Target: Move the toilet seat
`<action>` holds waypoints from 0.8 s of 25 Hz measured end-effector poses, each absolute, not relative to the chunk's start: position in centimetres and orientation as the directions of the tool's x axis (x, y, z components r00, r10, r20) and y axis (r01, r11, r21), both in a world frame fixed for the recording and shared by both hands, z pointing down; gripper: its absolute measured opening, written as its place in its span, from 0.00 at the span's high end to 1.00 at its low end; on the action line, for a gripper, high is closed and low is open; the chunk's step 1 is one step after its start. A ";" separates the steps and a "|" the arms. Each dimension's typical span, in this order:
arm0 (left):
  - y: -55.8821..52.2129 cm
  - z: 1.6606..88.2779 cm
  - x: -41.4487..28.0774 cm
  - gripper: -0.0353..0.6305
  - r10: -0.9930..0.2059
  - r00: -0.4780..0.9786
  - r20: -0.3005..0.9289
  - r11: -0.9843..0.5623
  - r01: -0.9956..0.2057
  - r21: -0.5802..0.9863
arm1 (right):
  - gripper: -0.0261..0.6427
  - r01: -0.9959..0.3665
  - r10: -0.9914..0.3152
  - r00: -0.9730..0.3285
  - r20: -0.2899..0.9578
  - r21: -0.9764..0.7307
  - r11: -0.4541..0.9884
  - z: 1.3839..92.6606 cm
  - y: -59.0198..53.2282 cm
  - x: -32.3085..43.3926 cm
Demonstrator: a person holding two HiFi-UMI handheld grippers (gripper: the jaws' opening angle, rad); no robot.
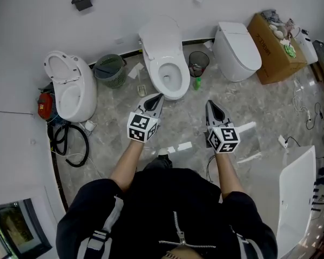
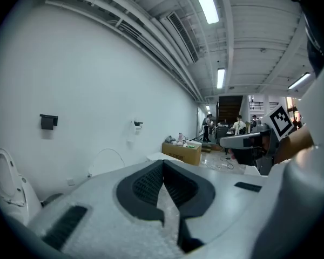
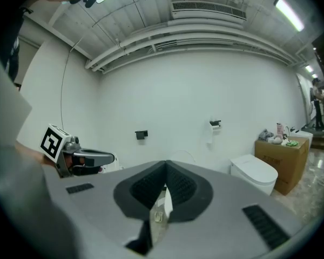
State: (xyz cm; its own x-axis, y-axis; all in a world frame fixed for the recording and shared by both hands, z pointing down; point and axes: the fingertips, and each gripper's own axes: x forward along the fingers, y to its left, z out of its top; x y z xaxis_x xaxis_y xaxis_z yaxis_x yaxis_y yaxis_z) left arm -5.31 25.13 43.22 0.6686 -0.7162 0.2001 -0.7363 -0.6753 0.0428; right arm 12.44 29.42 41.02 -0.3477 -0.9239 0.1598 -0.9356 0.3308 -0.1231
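A white toilet point(image 1: 164, 63) stands against the far wall in the head view, its lid point(image 1: 161, 35) raised and the seat ring point(image 1: 170, 80) down around the open bowl. My left gripper point(image 1: 157, 97) is shut and empty, its tip close in front of the bowl's front rim. My right gripper point(image 1: 210, 104) is also shut and empty, further right over the floor. In the left gripper view the jaws point(image 2: 163, 169) meet with nothing between them. The right gripper view shows the same for its jaws point(image 3: 165, 171), and the left gripper point(image 3: 78, 158) appears beside them.
A second toilet point(image 1: 70, 88) with its lid up stands left, a closed one point(image 1: 236, 50) right. A green basket point(image 1: 109, 70), a black bin point(image 1: 198, 63) and a green bottle point(image 1: 196, 83) flank the middle toilet. A cardboard box point(image 1: 275, 47), black hoses point(image 1: 70, 144) and a white panel point(image 1: 297, 193) lie around.
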 end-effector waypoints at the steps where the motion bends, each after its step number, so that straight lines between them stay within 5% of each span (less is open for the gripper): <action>1: 24.1 43.2 -5.4 0.94 -0.712 0.673 0.201 -0.680 -0.732 0.043 | 0.96 -0.937 -0.925 -0.345 0.159 -0.123 0.328 41.0 28.3 12.2; 20: 6.5 45.2 -7.8 0.94 -0.823 0.516 0.236 -0.525 -0.851 0.030 | 0.96 -0.863 -0.846 -0.505 0.174 -0.126 0.489 43.2 6.8 11.8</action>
State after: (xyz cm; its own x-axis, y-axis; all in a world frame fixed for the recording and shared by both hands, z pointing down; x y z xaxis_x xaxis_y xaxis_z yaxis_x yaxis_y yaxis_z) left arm -7.79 6.49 45.15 0.5163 -0.8234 0.2355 -0.8506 -0.5249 0.0295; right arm 11.78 6.76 43.23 -0.5047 -0.8456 0.1739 -0.8630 0.4891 -0.1263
